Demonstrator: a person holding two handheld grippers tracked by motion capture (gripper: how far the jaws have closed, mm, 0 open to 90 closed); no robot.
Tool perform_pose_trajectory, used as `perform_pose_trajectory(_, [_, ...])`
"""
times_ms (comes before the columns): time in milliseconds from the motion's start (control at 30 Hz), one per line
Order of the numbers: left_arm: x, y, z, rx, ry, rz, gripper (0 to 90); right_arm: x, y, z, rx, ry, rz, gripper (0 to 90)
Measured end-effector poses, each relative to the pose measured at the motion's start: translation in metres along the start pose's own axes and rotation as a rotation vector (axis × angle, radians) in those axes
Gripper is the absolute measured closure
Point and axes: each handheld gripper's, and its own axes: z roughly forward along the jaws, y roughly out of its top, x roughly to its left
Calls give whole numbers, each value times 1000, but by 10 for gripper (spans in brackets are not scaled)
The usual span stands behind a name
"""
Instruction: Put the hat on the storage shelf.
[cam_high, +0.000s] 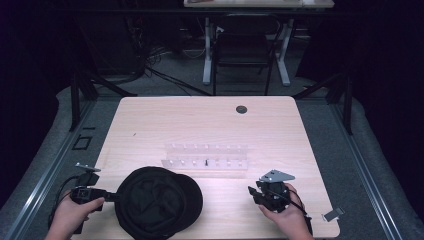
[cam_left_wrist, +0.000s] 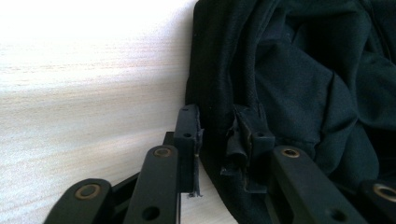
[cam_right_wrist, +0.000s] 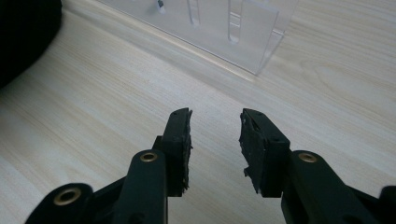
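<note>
L claw (cam_high: 111, 196) is at the left rim of the black hat (cam_high: 159, 202), which sits on the near-left part of the surface (cam_high: 210, 125), crown/opening up, fabric slumped inward. In the left gripper view the jaws straddle the hat (cam_left_wrist: 299, 79) edge: one pad outside on the wood side, the other inside the fabric, w/ the rim band between them. Pads look close on the cloth but there's a small gap on the outer side, so I'd call it closing on the rim, not fully clamped; can't tell for sure if it's pinching yet. Grabbing the rim makes sense imo: it's the only stiff-ish, thin part a two-jaw claw can bite, the crown is just loose cloth.

R claw (cam_high: 256, 194) is parked near-right on the surface, well apart from the hat, jaws apart and holding nothing. In the right gripper view the R claw (cam_right_wrist: 215, 140) points over bare wood toward the clear acrylic rack (cam_right_wrist: 219, 28); hat edge (cam_right_wrist: 25, 32) is at far left of that view. Prob held there as standby: free to take the opposite rim once L lifts.

Rack (cam_high: 205, 156) lies just behind the hat, mid-surface, w/ one small dark item in a slot, too small to ID. Round grommet hole (cam_high: 241, 109) at far edge. Small metal bracket (cam_high: 333, 214) at near-right corner, unused.
</note>
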Motion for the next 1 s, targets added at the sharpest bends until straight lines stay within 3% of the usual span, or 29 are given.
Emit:
perform_pose_trajectory(33, [2,1,0,4,-9,15,709,0,0,0,-1,4,0,626])
perform_pose_trajectory(67, [2,1,1,5,-23,-13,709,0,0,0,-1,4,0,626])
perform_pose_trajectory(100, [4,1,1,8,-24,0,690,0,0,0,3,4,-3,626])
perform_pose_trajectory(167, [7,1,4,12,-34,-19,679,0,0,0,0,1,0,624])
perform_pose_trajectory(233, [8,1,5,18,-29,0,683,0,0,0,3,1,1,624])
perform_pose_trajectory(267, [7,1,7,21,-22,-15,695,0,0,1,1,2,0,624])
perform_pose_trajectory(433, [4,2,10,33,-8,12,764,1,0,1,0,5,3,623])
perform_pose_trajectory(567, [2,2,11,33,-9,9,818,0,0,1,-5,7,8,623])
perform_pose_trajectory(900, [-4,7,2,37,-11,21,841,-2,-1,1,-1,4,8,620])
perform_pose_trajectory(1000, [-8,9,-3,38,-28,-1,844,-2,-1,1,-5,8,15,618])
